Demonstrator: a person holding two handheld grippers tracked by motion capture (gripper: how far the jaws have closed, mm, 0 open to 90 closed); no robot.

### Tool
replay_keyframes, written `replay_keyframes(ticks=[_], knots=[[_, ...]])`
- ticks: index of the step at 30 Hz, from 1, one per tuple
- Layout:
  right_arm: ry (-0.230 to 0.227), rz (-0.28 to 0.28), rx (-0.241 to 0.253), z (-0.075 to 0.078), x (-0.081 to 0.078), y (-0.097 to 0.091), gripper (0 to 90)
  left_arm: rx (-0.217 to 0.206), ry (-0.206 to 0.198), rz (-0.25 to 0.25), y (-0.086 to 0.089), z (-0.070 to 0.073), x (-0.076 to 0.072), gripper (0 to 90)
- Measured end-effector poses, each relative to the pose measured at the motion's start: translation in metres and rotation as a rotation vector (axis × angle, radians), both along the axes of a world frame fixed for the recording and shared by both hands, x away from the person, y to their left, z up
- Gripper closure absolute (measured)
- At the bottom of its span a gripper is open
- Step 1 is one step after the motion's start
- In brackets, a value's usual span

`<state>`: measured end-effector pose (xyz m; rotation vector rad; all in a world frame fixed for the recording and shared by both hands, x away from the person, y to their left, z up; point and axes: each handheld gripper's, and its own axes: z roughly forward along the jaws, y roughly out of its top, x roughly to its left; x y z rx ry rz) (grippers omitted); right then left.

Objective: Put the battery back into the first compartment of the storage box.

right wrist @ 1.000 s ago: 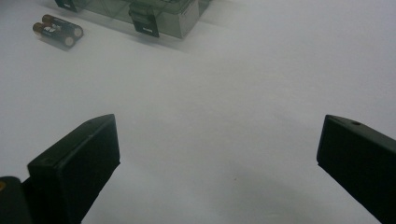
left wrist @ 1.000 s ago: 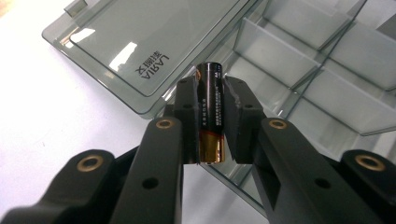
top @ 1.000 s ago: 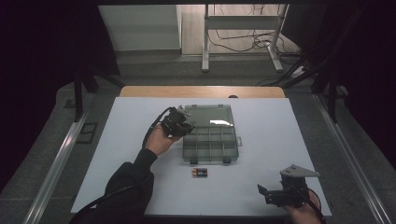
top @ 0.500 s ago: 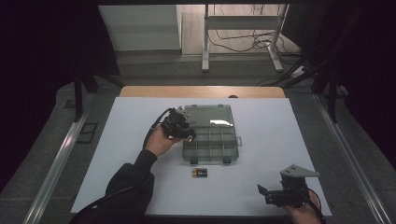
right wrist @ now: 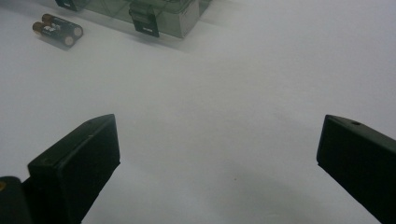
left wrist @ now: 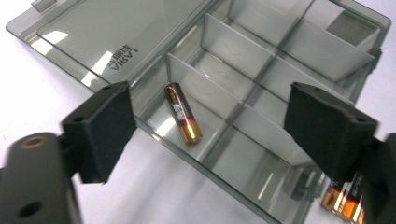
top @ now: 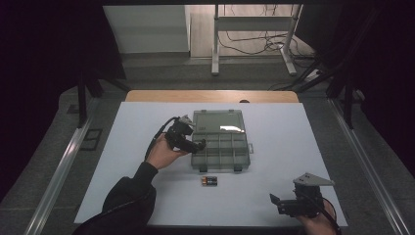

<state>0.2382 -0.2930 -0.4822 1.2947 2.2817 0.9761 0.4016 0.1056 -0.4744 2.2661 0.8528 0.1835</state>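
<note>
One battery in organizer box; lid embossed "LARIA".

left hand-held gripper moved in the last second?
Yes, slightly. In the high view the left hand-held gripper has edged toward the person along the left edge of the box, nearer the batteries on the table.

Bare worktop lies open right of the box and along the near edge. Two batteries lie just before the box; its lid lies flat behind.
</note>
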Motion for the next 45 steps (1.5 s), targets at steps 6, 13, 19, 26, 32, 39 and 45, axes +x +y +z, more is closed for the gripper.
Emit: replay_keyframes(ticks=[6,13,19,26,32,39,45], knots=[[0.0,0.0,-0.002,0.0,0.0,0.0,0.0,-0.005,-0.002,-0.035,0.004,0.001,-0.011,4.3],[-0.002,0.001,-0.005,0.0,0.0,0.0,0.0,0.0,-0.01,-0.048,0.007,-0.001,-0.023,0.0],[-0.002,0.002,-0.007,0.0,0.0,0.001,0.0,0.016,-0.014,-0.05,0.008,-0.004,-0.034,0.0],[-0.003,0.003,-0.008,0.0,0.0,0.001,0.0,0.013,0.011,-0.076,0.005,-0.002,-0.046,1.8],[-0.005,0.003,-0.008,0.0,-0.001,0.001,0.0,0.012,-0.008,-0.089,0.0,0.0,-0.058,1.6],[-0.005,0.005,-0.011,0.0,-0.001,0.001,0.0,0.012,-0.014,-0.112,-0.002,-0.001,-0.073,3.6],[-0.006,0.007,-0.012,0.0,-0.001,0.002,0.0,0.037,-0.026,-0.178,-0.011,-0.002,-0.087,15.0]])
